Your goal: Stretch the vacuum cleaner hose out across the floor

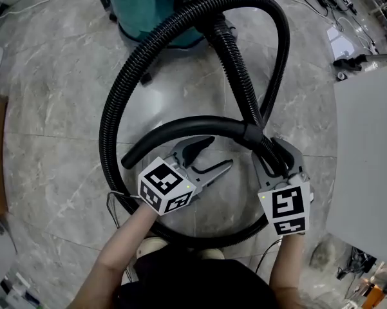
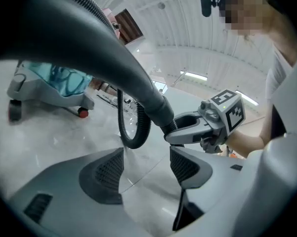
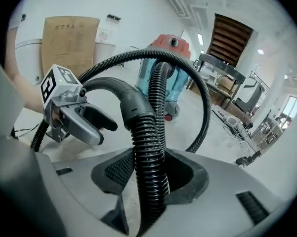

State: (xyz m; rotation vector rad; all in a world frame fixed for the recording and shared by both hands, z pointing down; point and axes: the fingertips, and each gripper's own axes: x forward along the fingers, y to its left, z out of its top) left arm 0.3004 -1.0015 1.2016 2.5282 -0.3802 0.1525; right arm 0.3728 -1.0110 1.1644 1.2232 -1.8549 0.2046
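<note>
Black hose (image 1: 107,124) lies looped, rigid end pointing left.

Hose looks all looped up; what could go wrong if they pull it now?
The hose crosses itself just beyond the right tool, so pulling may tighten the loop into a kink. Only that tool grips it; the left tool is open and empty, so it might slip. The wheeled vacuum cleaner could roll along.
</note>
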